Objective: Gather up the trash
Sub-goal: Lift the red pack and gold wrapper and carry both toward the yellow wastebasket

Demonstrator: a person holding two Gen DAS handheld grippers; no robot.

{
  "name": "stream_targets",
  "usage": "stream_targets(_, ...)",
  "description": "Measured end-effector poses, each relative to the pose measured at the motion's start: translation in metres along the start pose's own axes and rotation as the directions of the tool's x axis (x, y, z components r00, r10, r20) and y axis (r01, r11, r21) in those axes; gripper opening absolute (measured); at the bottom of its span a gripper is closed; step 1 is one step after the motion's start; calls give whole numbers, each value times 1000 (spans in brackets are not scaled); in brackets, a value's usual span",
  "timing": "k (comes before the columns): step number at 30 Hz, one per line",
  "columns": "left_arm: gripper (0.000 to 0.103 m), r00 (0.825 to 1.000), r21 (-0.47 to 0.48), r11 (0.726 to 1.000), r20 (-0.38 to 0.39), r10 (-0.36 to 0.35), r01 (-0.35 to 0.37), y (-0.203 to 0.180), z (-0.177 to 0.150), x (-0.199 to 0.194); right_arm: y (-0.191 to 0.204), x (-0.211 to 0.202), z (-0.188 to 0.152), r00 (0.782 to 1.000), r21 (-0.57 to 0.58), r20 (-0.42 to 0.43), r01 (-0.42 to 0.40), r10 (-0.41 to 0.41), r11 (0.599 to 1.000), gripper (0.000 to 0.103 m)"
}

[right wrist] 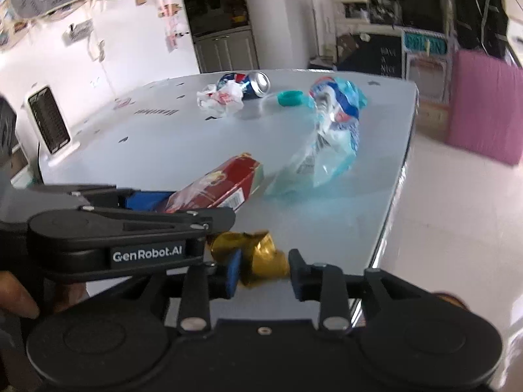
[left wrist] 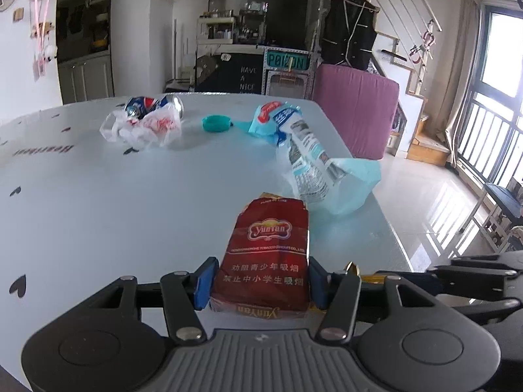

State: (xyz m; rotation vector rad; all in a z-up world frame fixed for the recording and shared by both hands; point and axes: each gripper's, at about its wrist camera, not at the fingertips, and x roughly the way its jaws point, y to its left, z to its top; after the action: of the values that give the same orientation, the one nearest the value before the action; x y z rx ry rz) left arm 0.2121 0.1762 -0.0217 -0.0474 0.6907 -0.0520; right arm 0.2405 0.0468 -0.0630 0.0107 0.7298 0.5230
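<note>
My left gripper is shut on a red cigarette pack, its blue pads against both sides; the pack also shows in the right wrist view. My right gripper has its fingers around a crumpled gold foil wrapper near the table's front edge; the pads look close on it. Farther on the table lie a crumpled blue-and-white plastic package, a teal cap, a white plastic bag and a crushed Pepsi can.
The pale table has heart stickers; its right edge drops to a shiny floor. A pink block stands beyond the table. A white heater sits at the table's left in the right wrist view.
</note>
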Motion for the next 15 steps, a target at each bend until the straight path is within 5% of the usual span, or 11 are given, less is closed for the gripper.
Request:
stream_targets(5, 57, 1000, -32, 999, -6, -5, 5, 6, -1, 2, 1, 0, -2, 1000, 21, 1, -4, 4, 1000, 31)
stream_targets(7, 57, 1000, -36, 999, -5, -12, 12, 8, 0, 1, 0, 1, -2, 999, 41, -1, -33, 33, 999, 16)
stream_targets(15, 57, 1000, -53, 999, 4, 5, -4, 19, 3, -6, -6, -5, 1, 999, 89, 33, -37, 34, 995, 11)
